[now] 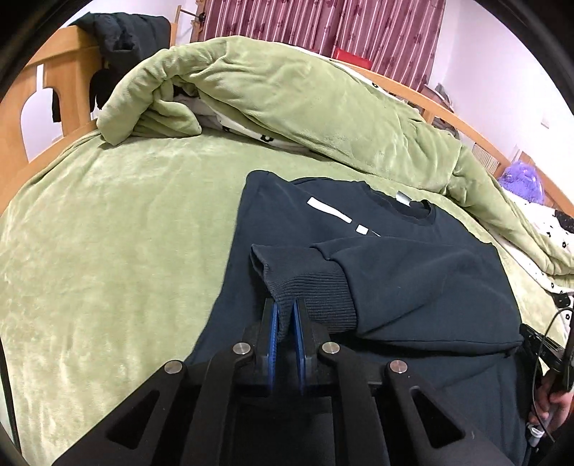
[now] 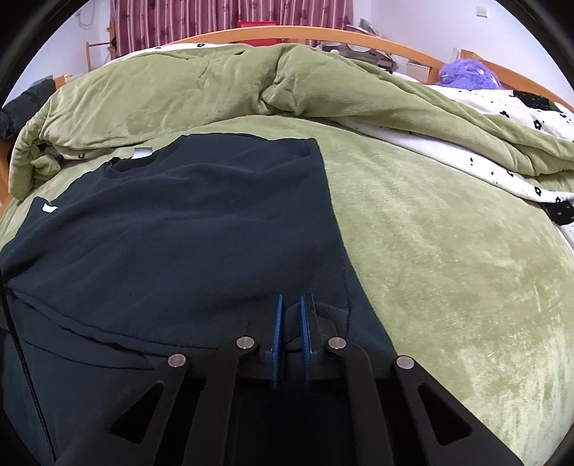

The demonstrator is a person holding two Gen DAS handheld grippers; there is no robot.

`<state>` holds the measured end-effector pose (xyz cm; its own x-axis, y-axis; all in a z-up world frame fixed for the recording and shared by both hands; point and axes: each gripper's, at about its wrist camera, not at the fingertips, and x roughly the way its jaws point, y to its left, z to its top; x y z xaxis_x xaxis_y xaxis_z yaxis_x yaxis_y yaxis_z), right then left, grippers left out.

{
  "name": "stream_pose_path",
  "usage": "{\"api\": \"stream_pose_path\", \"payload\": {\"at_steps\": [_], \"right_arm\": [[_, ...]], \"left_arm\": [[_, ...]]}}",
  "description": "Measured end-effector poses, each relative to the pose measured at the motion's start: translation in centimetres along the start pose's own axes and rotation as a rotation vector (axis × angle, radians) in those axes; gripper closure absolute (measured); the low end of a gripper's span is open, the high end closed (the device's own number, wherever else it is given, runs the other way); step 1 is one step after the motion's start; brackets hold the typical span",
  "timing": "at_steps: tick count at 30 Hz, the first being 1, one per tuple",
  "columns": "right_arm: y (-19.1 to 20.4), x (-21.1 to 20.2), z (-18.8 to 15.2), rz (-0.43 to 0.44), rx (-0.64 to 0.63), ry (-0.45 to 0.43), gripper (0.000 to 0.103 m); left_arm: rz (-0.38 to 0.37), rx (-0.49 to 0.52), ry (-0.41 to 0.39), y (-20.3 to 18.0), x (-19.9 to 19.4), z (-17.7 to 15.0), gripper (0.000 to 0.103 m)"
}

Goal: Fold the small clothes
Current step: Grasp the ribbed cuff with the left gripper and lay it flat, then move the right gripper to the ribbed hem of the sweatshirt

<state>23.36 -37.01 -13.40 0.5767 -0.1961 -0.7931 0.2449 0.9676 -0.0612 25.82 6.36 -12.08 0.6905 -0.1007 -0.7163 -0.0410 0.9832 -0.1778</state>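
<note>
Pinching the ribbed cuff [image 1: 315, 290], your left gripper [image 1: 286, 315] holds the sleeve over the dark sweater [image 1: 412, 279] on the green blanket [image 1: 107, 233]. Your right gripper [image 2: 291, 315] is clenched on the sweater's edge, collar [image 2: 132, 166] at eleven o'clock.

Wooden bed [image 1: 64, 68], striped maroon curtain [image 1: 323, 25], pale walls [image 2: 412, 21].
</note>
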Motion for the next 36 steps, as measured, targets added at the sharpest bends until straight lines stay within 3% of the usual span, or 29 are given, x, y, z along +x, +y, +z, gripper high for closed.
{"api": "stream_pose_path", "payload": {"at_steps": [4, 8, 18, 22, 29, 36], "right_arm": [[-1.0, 0.0, 0.4, -0.001, 0.043, 0.004, 0.098], [-0.7, 0.2, 0.4, 0.011, 0.029, 0.016, 0.098], [-0.4, 0.3, -0.1, -0.002, 0.009, 0.033, 0.097], [-0.7, -1.2, 0.1, 0.014, 0.023, 0.030, 0.097], [-1.0, -5.4, 0.6, 0.013, 0.051, -0.055, 0.096], [-2.3, -9.2, -2.4, 0.029, 0.074, -0.062, 0.096]], "left_arm": [[-0.004, 0.022, 0.020, -0.3, 0.4, -0.5, 0.093], [0.046, 0.062, 0.034, -0.7, 0.6, -0.6, 0.089], [0.091, 0.097, 0.006, -1.0, -0.4, -0.8, 0.053], [0.107, 0.121, -0.021, -1.4, -1.4, -1.2, 0.053], [0.127, 0.135, -0.072, -1.9, -4.9, -2.6, 0.053], [0.120, 0.135, -0.090, -2.1, -8.3, -4.7, 0.053]]}}
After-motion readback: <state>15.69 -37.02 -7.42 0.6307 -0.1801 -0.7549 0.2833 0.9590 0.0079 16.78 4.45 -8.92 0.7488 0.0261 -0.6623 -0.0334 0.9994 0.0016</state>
